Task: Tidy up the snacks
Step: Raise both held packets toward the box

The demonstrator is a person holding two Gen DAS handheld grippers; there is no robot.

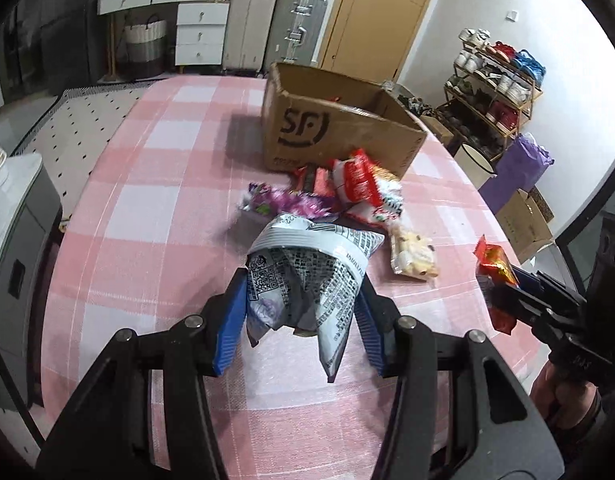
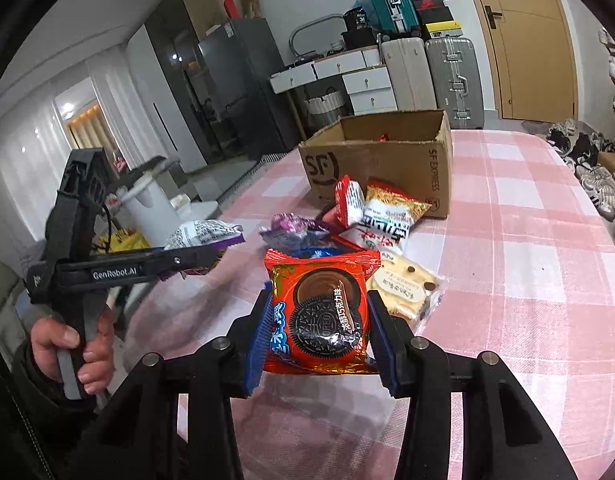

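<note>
Snack pile before cardboard box; left jaws pinch grey packet, right jaws pinch Oreo pack

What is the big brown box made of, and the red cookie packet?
The box looks like plain matte cardboard: brown, with creased, dented walls and a printed logo. The red cookie packet looks like thin glossy plastic film, perhaps foil-lined: it shines, crinkles, and has crimped edges.

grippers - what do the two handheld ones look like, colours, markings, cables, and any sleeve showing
Both are black plastic linkage frames with round silver pivot pins and ribbed blue pads on the fingers. The left gripper carries white GenRobot.AI lettering on its side bar, a thin black cable looped near its top, and a grey-edged pistol grip. The right gripper shows the same build. A dark sleeve covers the left wrist.
</note>
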